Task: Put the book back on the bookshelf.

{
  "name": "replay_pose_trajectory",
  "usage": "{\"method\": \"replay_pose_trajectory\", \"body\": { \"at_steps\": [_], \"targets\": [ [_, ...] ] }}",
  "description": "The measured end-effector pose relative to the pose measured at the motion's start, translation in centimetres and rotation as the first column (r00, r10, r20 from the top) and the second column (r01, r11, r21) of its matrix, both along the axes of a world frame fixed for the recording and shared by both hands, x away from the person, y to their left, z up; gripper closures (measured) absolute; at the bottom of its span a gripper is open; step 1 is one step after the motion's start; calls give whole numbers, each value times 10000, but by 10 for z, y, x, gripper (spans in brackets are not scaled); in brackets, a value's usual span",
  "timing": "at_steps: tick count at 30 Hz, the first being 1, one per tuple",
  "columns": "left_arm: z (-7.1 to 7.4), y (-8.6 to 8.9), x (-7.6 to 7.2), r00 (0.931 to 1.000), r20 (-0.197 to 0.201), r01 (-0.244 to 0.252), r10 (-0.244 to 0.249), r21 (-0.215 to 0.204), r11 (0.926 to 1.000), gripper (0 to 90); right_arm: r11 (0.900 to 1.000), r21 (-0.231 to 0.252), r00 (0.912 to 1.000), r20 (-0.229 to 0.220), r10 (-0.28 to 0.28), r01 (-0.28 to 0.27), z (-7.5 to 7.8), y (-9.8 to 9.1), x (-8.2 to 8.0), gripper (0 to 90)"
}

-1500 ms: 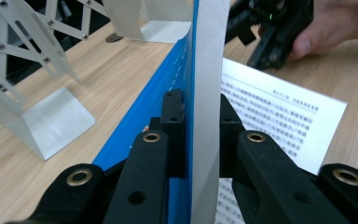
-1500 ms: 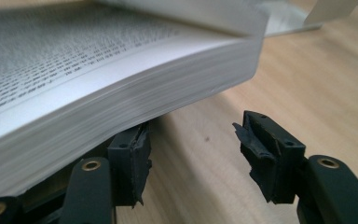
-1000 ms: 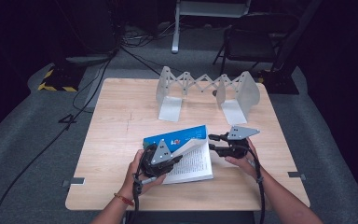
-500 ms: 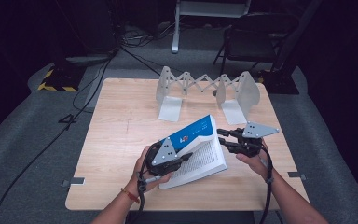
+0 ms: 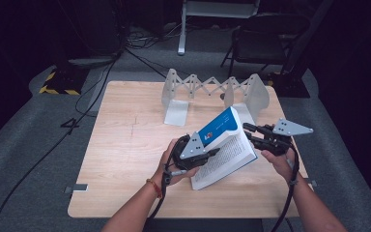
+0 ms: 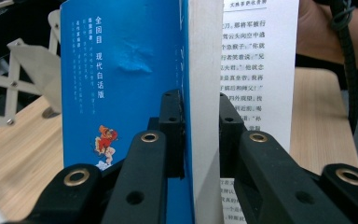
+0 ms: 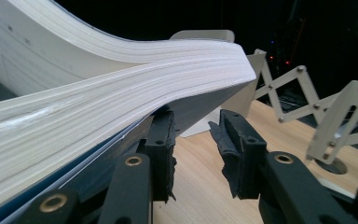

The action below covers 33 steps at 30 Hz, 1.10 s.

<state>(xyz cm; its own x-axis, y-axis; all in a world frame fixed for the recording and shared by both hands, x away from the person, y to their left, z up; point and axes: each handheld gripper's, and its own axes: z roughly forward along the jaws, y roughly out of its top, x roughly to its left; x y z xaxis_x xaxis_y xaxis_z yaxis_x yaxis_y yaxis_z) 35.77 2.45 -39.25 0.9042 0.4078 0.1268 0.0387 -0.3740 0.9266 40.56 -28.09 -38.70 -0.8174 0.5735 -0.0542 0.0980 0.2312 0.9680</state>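
Currently book [image 5: 224, 145] lifted off table [image 5: 125, 145], tilted, blue cover up, near expandable rack [image 5: 212, 89]. Risk: page block sags and fans open, book twists out of your left gripper [image 5: 193, 154] since hold is near one edge. Left jaws clamp cover plus pages. Right gripper [image 5: 263, 137]: jaws just been closing, gap remains, nothing pinched; one finger [image 7: 161, 140] sits under book's far edge, propping only.

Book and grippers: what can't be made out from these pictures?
- Book title: in the high view too small; in the left gripper view the cover is cut off at the top edge.
- Right gripper grip: in the right gripper view the book's pages hide where the left pad meets them; nothing lies between the jaws.
- Rack base: partly hidden behind the book in the high view.
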Motion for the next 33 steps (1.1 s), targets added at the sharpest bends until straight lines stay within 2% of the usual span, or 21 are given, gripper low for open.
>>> {"method": "replay_pose_trajectory", "body": {
  "at_steps": [3, 6, 8, 13, 15, 20, 24, 27, 29, 30, 31, 33],
  "targets": [
    [1, -2, -1, 9999, 91, -116, 117, -134, 9998, 780, 9983, 552, 9995, -278, -157, 173, 6, -4, 0, 678],
    [-1, 3, -6, 9997, 91, -240, 244, -377, 9990, 779, 9996, 224, 9998, -49, -171, 172, 12, 1, -4, 680],
    [-2, 9, -9, 9994, 56, -338, 341, -530, 9980, 778, 9995, 298, 10000, -64, 36, -34, 14, 3, -7, 679],
    [-7, 30, -20, 9985, -18, -540, 541, -787, 9954, 774, 9987, 220, 9989, 113, 458, -461, 23, 16, -15, 597],
    [-10, 39, -23, 9980, -112, -635, 627, -903, 9939, 768, 9963, 280, 9964, 250, 807, -814, 27, 25, -20, 580],
    [-10, 53, -30, 9952, -122, -974, 968, -665, 9930, 746, 9917, 152, 9914, 325, 1268, -1273, 28, 44, -27, 519],
    [-12, 65, -33, 9921, -177, -1250, 1243, -504, 9909, 718, 9855, -280, 9855, 247, 1679, -1672, 22, 60, -34, 477],
    [-13, 71, -39, 9890, -293, -1457, 1448, -327, 9888, 635, 9775, -673, 9795, 107, 2010, -1998, 17, 72, -39, 450],
    [-14, 74, -44, 9867, -362, -1595, 1585, -259, 9869, 556, 9691, -766, 9720, -19, 2351, -2345, 12, 79, -43, 439],
    [-14, 76, -47, 9858, -469, -1623, 1612, -202, 9865, 541, 9650, -927, 9693, -39, 2460, -2453, 10, 83, -45, 433],
    [-14, 77, -49, 9858, -447, -1624, 1617, -131, 9866, 532, 9584, -1155, 9649, -32, 2625, -2611, 7, 88, -48, 430],
    [-16, 78, -55, 9860, -436, -1607, 1609, 75, 9870, 496, 9520, -1391, 9616, -78, 2743, -2727, 2, 96, -52, 430]
  ]
}}
